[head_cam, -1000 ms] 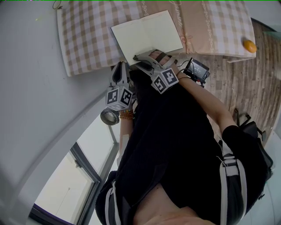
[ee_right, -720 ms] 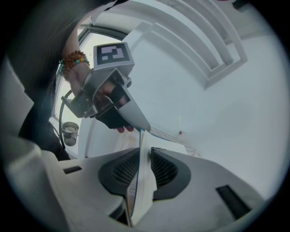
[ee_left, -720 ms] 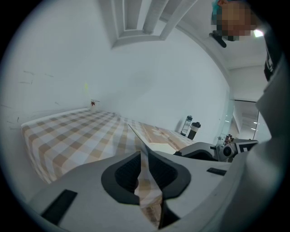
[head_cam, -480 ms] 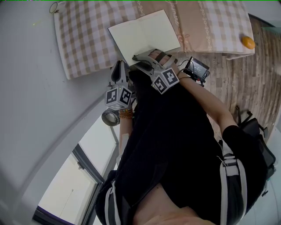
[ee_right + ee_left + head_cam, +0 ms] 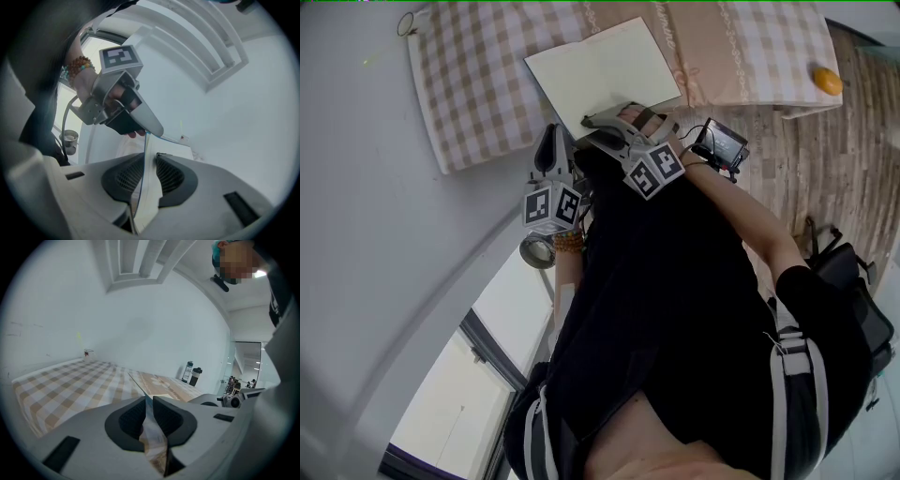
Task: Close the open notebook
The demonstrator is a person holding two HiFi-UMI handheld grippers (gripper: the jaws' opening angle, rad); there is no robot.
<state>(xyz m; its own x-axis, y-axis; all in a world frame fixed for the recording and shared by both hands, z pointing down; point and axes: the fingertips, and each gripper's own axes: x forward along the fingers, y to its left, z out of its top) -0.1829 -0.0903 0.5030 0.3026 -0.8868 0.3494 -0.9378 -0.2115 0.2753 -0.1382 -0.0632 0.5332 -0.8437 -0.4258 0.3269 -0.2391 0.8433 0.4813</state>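
Left claw [image 5: 551, 131] shifted slightly; its own view shows notebook [image 5: 605, 66] pinched.

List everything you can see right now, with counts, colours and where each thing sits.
notebook: one, cream pages, open at the table's near edge
tablecloth: one, beige-and-white check, covering the table
orange fruit: one, orange, table's right corner
small cup: one, pale, table's far left corner
bottles: two, dark, beyond the table by the wall
screen device: one, black, beside the right wrist
left gripper: one, grey, shut on the notebook
right gripper: one, grey, shut on the notebook
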